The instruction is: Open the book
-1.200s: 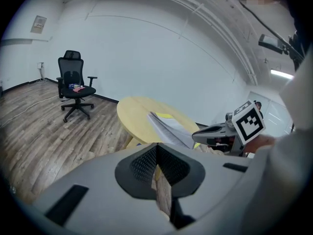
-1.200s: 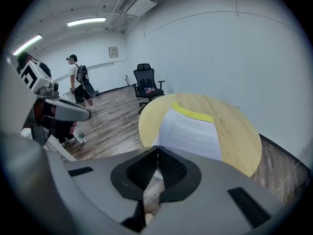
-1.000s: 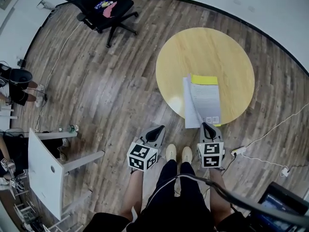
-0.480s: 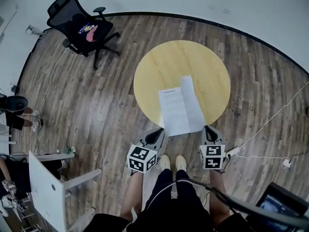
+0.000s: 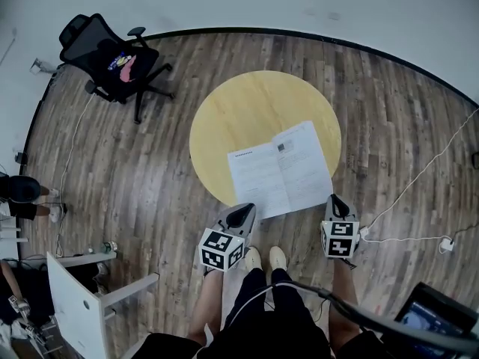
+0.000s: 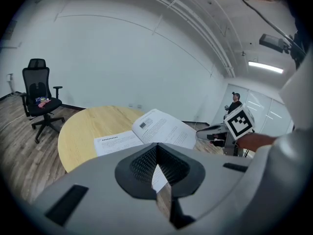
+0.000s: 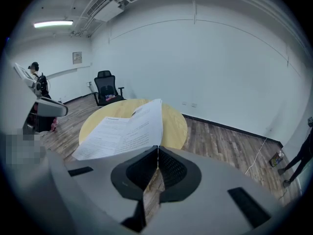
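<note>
Grippers: two; left gripper (image 5: pixel 241 214) closed with nothing between its jaws, right gripper (image 5: pixel 336 203) also shut and empty.
Gripper places: each just beside a near corner of the book (image 5: pixel 281 170), one left, one right.
Book: one, lying open, two white printed pages showing.
Book place: near side of the round yellow table (image 5: pixel 254 111), jutting over its near rim.
Farther out: one table; one black office chair (image 5: pixel 112 58), far left.
</note>
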